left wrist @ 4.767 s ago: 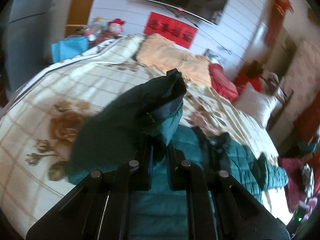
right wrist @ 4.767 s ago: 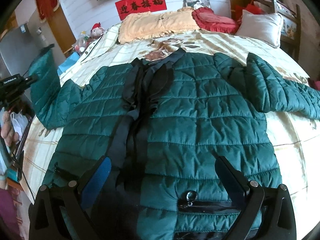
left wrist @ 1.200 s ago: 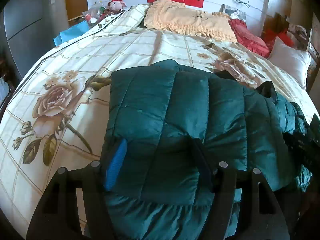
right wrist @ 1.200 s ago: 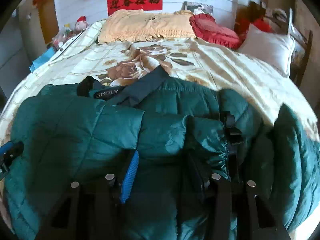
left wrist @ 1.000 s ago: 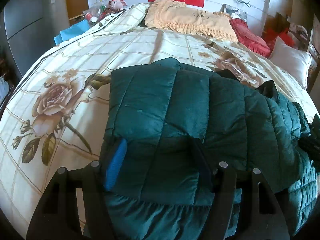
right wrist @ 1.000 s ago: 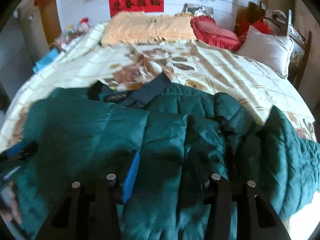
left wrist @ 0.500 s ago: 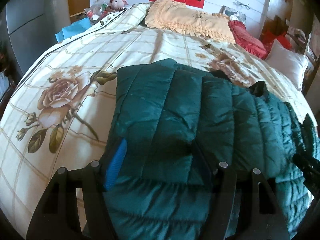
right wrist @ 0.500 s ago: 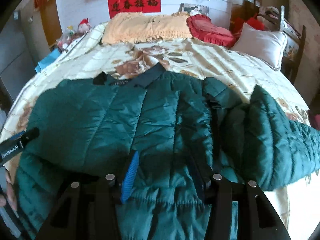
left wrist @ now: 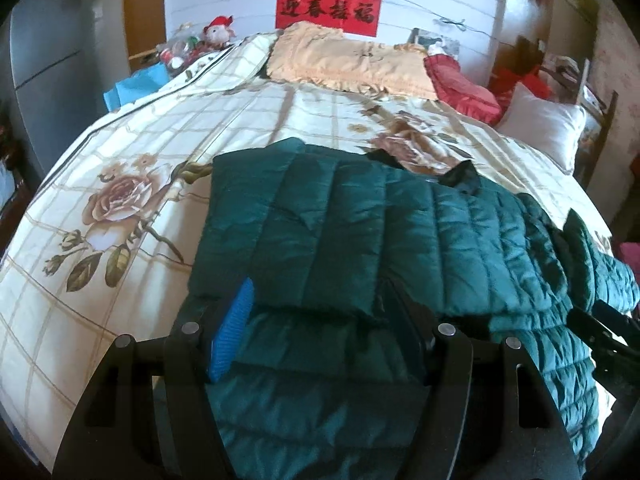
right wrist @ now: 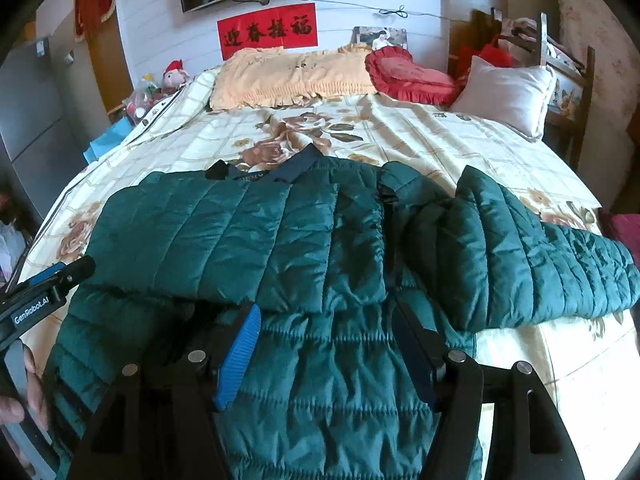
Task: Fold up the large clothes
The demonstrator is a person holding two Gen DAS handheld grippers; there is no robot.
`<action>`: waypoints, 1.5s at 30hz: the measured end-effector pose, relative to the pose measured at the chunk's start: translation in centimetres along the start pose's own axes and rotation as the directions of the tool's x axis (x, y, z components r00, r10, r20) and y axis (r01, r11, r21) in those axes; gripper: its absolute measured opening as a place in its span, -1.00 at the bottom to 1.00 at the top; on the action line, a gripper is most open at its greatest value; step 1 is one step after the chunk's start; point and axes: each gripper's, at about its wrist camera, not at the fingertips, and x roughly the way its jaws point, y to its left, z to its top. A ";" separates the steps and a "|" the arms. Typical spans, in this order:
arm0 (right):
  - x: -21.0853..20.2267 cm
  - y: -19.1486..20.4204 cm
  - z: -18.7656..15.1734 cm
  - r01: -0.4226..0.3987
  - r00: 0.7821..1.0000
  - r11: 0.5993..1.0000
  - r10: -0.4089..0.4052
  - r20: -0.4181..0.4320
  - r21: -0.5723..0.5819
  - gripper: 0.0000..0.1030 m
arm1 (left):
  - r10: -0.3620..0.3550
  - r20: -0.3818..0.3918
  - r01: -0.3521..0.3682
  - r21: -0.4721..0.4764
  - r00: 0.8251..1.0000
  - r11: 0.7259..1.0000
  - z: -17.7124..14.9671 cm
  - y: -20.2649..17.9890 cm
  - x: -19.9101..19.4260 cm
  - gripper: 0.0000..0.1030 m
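Note:
A dark green quilted jacket (left wrist: 360,240) lies on the floral bedspread (left wrist: 120,200). Its left sleeve (right wrist: 224,236) is folded across the chest. Its right sleeve (right wrist: 540,256) lies spread out to the right. The dark collar (right wrist: 296,168) points toward the pillows. My left gripper (left wrist: 320,312) is open and empty, just above the folded sleeve's lower edge. My right gripper (right wrist: 328,320) is open and empty above the jacket's lower middle. The left gripper also shows at the left edge of the right wrist view (right wrist: 48,284).
A yellow pillow (right wrist: 288,76), a red cushion (right wrist: 412,76) and a white pillow (right wrist: 504,96) lie at the head of the bed. Toys and a blue bag (left wrist: 136,88) sit at the bed's far left. A wooden chair (right wrist: 568,92) stands at the right.
Both grippers have let go of the jacket and pulled back toward the foot of the bed. The left sleeve, earlier lifted in my left gripper, now lies folded across the chest.

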 end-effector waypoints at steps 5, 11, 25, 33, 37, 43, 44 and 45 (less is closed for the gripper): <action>-0.3 0.2 -0.7 0.001 1.000 1.000 -0.001 -0.001 -0.006 0.28 | -0.012 0.005 0.012 0.012 1.000 1.000 -0.6 -1.1 -0.8 0.30; -0.4 0.5 -1.0 0.007 1.000 1.000 -0.007 -0.005 -0.005 0.36 | -0.012 0.004 0.012 0.021 1.000 1.000 -1.2 -1.8 -1.1 0.30; -0.9 0.1 -1.3 0.007 1.000 1.000 -0.007 -0.002 0.004 0.38 | -0.008 0.006 0.007 0.019 1.000 1.000 -1.9 -2.1 -1.1 0.30; -1.1 -0.5 -1.3 0.009 1.000 1.000 -0.009 0.002 0.009 0.39 | -0.016 -0.003 0.016 0.013 1.000 1.000 -1.9 -2.5 -0.8 0.30; -1.2 -0.8 -1.3 0.009 1.000 1.000 -0.009 0.002 0.014 0.39 | -0.015 -0.001 0.015 0.019 1.000 1.000 -1.8 -2.8 -0.7 0.30; -1.0 -1.3 -1.3 0.011 1.000 1.000 -0.011 -0.003 0.018 0.40 | -0.016 -0.002 0.016 0.021 1.000 1.000 -1.8 -3.0 -0.7 0.30; -1.0 -1.4 -1.3 0.012 1.000 1.000 -0.011 -0.004 0.017 0.40 | -0.015 -0.003 0.016 0.021 1.000 1.000 -1.8 -3.0 -0.7 0.30; -1.0 -1.4 -1.3 0.013 1.000 1.000 -0.013 -0.003 0.017 0.40 | -0.016 -0.003 0.016 0.023 1.000 1.000 -1.8 -3.1 -0.6 0.30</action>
